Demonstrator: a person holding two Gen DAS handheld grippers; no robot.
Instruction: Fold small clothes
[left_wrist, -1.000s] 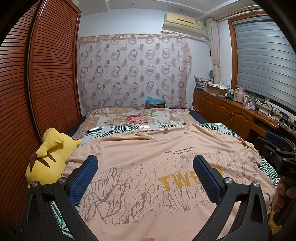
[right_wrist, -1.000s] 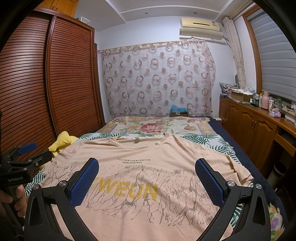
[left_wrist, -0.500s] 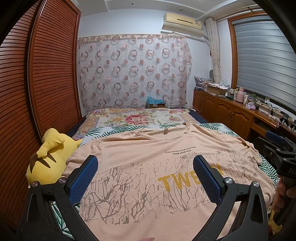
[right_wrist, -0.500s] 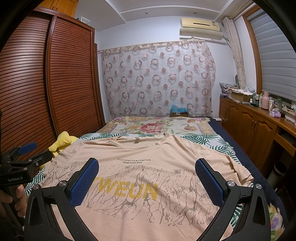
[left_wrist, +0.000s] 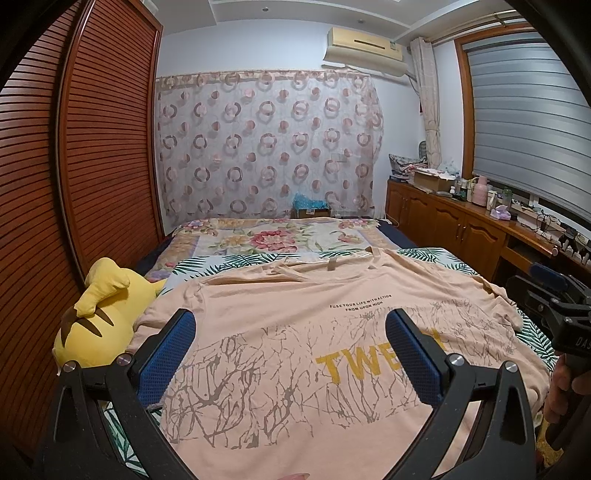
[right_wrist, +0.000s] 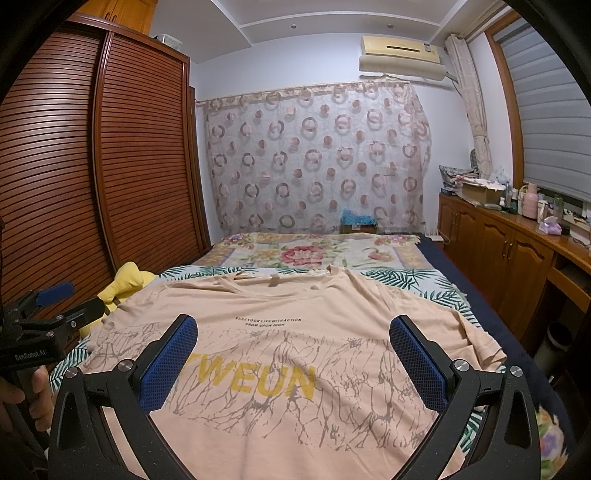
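A peach T-shirt (left_wrist: 295, 332) with yellow letters and a grey branch print lies spread flat, front up, on the bed, collar at the far side. It also shows in the right wrist view (right_wrist: 280, 332). My left gripper (left_wrist: 291, 354) is open and empty, held above the shirt's left half. My right gripper (right_wrist: 293, 360) is open and empty, held above the shirt's right half. Each gripper shows at the edge of the other's view: the right one (left_wrist: 554, 299) and the left one (right_wrist: 48, 306).
A yellow plush toy (left_wrist: 99, 317) lies at the bed's left edge beside the shirt's sleeve. A wooden louvred wardrobe (left_wrist: 74, 184) runs along the left. A wooden cabinet (right_wrist: 498, 251) with clutter stands at the right. A floral blanket (left_wrist: 273, 236) covers the far bed.
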